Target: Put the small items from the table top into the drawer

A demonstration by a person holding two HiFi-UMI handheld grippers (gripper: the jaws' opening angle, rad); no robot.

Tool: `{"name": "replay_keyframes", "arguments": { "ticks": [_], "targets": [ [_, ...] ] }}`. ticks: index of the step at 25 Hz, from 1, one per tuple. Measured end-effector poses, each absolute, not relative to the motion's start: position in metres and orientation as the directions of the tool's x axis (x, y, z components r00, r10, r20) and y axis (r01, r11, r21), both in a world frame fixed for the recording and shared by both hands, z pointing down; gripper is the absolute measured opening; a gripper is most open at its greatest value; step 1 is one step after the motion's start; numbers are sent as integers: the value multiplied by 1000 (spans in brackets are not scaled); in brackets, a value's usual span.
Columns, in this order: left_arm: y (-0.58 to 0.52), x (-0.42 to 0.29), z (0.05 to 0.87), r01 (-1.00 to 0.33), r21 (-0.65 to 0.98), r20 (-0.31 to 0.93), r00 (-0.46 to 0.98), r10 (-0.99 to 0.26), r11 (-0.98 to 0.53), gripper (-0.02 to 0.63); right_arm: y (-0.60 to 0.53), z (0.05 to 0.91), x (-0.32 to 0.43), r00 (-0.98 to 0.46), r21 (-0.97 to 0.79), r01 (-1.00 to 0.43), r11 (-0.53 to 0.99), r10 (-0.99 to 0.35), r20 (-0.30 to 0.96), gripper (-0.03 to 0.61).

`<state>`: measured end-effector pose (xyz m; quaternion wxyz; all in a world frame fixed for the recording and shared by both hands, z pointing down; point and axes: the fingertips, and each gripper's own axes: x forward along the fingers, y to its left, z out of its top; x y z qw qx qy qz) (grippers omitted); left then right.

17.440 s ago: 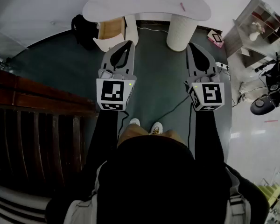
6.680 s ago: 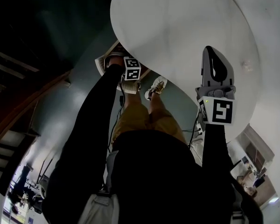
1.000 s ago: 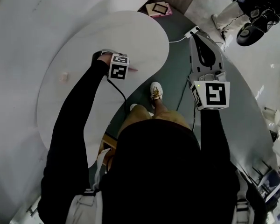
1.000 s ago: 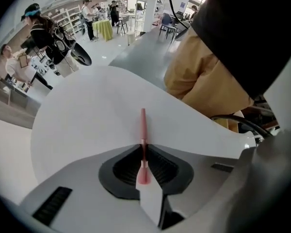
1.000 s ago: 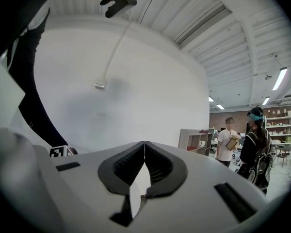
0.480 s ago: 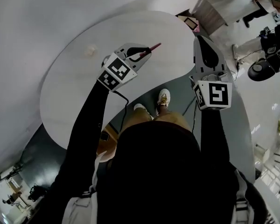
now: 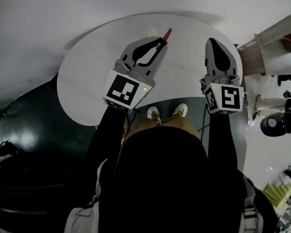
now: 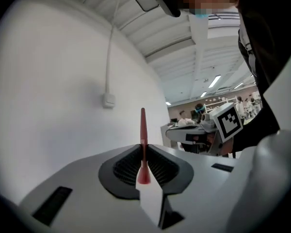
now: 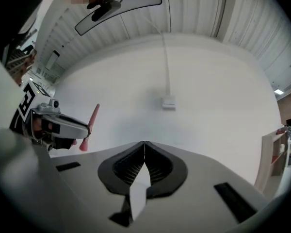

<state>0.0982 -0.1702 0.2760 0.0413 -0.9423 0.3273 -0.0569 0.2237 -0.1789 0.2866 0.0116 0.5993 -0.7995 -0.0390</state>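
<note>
In the head view we see the left gripper (image 7: 159,46) held above the white rounded table top (image 7: 82,81), with a slim red stick (image 7: 165,37) jutting past its tips. The right gripper (image 7: 215,42) is level beside it, well apart. In the left gripper view the ribbed pads pinch that stick (flared end toward the camera, pointed end outward). In the right gripper view the jaws are pressed together on nothing, and the stick-bearing gripper shows at the left against a white wall (image 9: 208,81).
</note>
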Motion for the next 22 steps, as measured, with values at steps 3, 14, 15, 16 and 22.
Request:
{"name": "replay_keyframes", "arguments": {
  "ticks": [3,14,15,16,22],
  "targets": [
    [-165,57,255,-695,-111,-14,716,-698,-710,55,-190,282,181,-361,67,-931,358,-932,-39,28],
    [-151,-50,231,-925,-101,-89,375,-923,-367,55,-212,260,49,-702,150,-710,688,-707,-85,26],
    [-150,-51,230,-934,-100,-93,351,-932,-342,55,-213,259,48,-718,150,-695,703,-690,-90,28],
    [-149,-51,231,-942,-100,-96,328,-940,-319,55,-214,259,47,-731,150,-682,716,-676,-97,28],
    [-143,-46,234,-972,-104,-92,222,-971,-213,55,-219,264,50,-785,140,-619,773,-611,-99,28]
  ]
}}
